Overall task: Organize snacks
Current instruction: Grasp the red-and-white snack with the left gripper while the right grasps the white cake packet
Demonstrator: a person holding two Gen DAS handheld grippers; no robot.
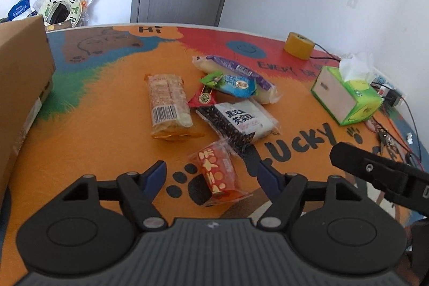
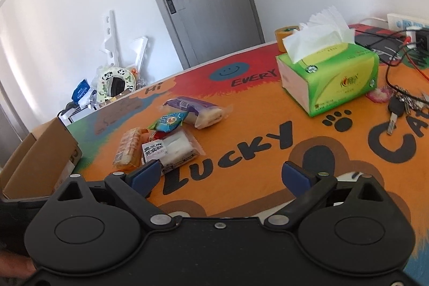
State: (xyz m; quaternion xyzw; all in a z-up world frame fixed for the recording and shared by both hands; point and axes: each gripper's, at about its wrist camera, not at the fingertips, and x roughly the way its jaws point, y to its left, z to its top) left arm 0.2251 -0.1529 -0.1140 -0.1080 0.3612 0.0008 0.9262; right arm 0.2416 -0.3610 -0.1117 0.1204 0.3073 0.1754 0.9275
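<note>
Cardboard box (image 1: pixel 21 77) stands at the far left edge of the table (image 1: pixel 107 125), its plain brown wall stiff and matte, and we take it for the likely home of the snacks. Across the glossy printed top, the packets lie in a loose cluster near the middle: a long beige biscuit pack (image 1: pixel 169 106) in crinkly clear film, a purple-and-cream bread roll (image 1: pixel 236 77) lying slantwise, a black-and-white cake pack (image 1: pixel 238 122), a small blue sachet (image 1: pixel 236 83) and a red triangular one (image 1: pixel 202 98). Nearest of all is the small red packet (image 1: pixel 217 173), soft and shiny, its long axis running roughly away from us. It sits just ahead of our left claw (image 1: pixel 211 176), between the spread blue pads, so we judge the left hand is the one to take it, closing across its short sides. Our right claw (image 2: pixel 219 176) also stands wide apart and holds nothing, above bare table to the right of the cluster. Slippery film may slide under the pinch.
</note>
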